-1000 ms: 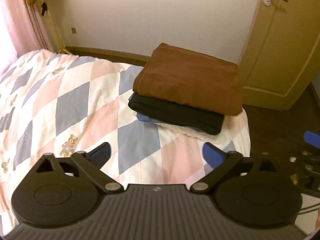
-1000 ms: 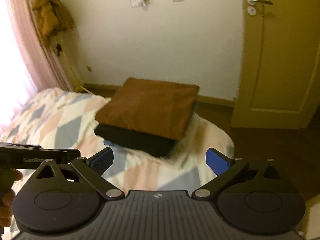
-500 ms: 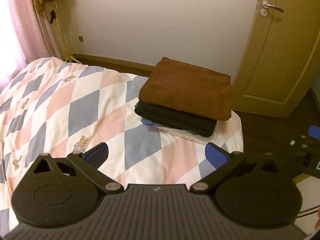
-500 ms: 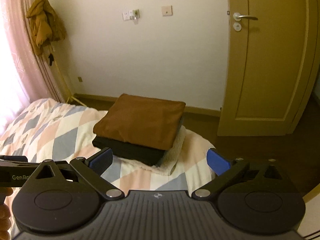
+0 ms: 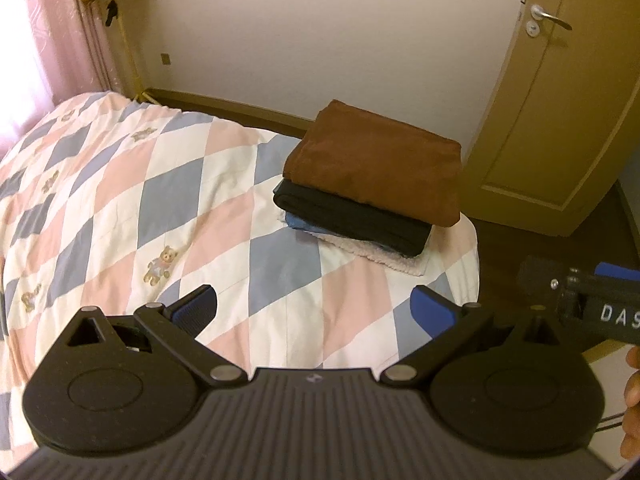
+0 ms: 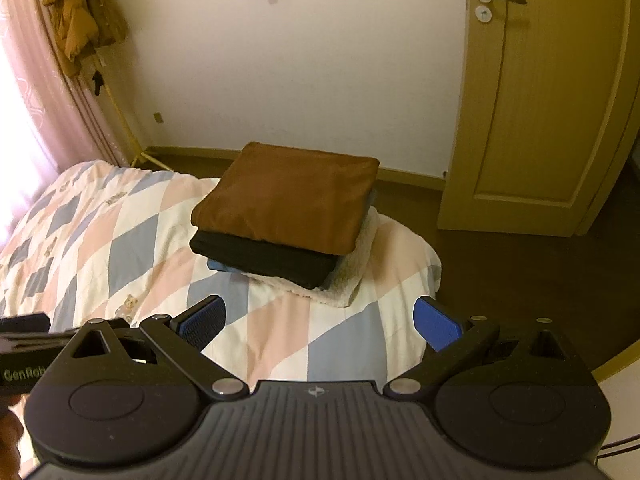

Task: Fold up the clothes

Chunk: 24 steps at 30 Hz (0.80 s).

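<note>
Take the stack of folded clothes (image 6: 286, 220) as your landmark: it sits on the patterned quilt (image 5: 132, 208) at the corner of the bed nearest the door (image 6: 548, 100), with a brown piece (image 5: 376, 172) on top, a black one (image 5: 352, 220) under it, a blue edge below that, and a cream fleecy piece (image 6: 352, 276) at the bottom. Every piece in view already lies folded and squared. Your left gripper (image 5: 314, 310) and right gripper (image 6: 318, 320) are both spread wide with nothing between the pads, held above the quilt on the near side of the stack and well clear of it. No loose garment shows, so this fits either a pause between pieces or the end of the job. If you bring another piece, lay it flat on the quilt to the window side of the stack, so your folds do not nudge the stack off that corner.
</note>
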Tool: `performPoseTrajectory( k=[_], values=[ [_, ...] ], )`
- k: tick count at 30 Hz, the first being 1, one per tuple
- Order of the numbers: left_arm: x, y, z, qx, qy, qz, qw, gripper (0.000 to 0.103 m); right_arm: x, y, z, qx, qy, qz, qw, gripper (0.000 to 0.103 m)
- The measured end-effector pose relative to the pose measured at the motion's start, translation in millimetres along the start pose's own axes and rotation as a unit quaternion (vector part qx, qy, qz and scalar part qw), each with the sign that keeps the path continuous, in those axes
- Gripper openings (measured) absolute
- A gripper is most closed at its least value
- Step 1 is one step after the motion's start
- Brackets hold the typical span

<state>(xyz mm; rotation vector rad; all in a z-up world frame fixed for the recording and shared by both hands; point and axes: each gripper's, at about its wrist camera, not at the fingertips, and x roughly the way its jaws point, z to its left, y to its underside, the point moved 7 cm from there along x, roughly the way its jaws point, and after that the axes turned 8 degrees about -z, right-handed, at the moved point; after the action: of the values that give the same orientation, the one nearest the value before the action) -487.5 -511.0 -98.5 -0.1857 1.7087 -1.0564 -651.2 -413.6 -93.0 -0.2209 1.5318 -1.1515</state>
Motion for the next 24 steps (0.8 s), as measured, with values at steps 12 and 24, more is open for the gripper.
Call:
performPoseTrajectory(
  k=[12, 24],
  values=[
    [25, -9, -1, 0.019, -0.015, 0.014, 0.9996, 0.102, 29, -12, 8, -0.003, -0.010, 0.022, 1.000, 0.103],
    [60, -28, -17, 0.038, -0.007, 0.016, 0.9991, 0.102, 49, -15, -10, -0.001, 0.005, 0.039, 0.999, 0.103]
  ],
)
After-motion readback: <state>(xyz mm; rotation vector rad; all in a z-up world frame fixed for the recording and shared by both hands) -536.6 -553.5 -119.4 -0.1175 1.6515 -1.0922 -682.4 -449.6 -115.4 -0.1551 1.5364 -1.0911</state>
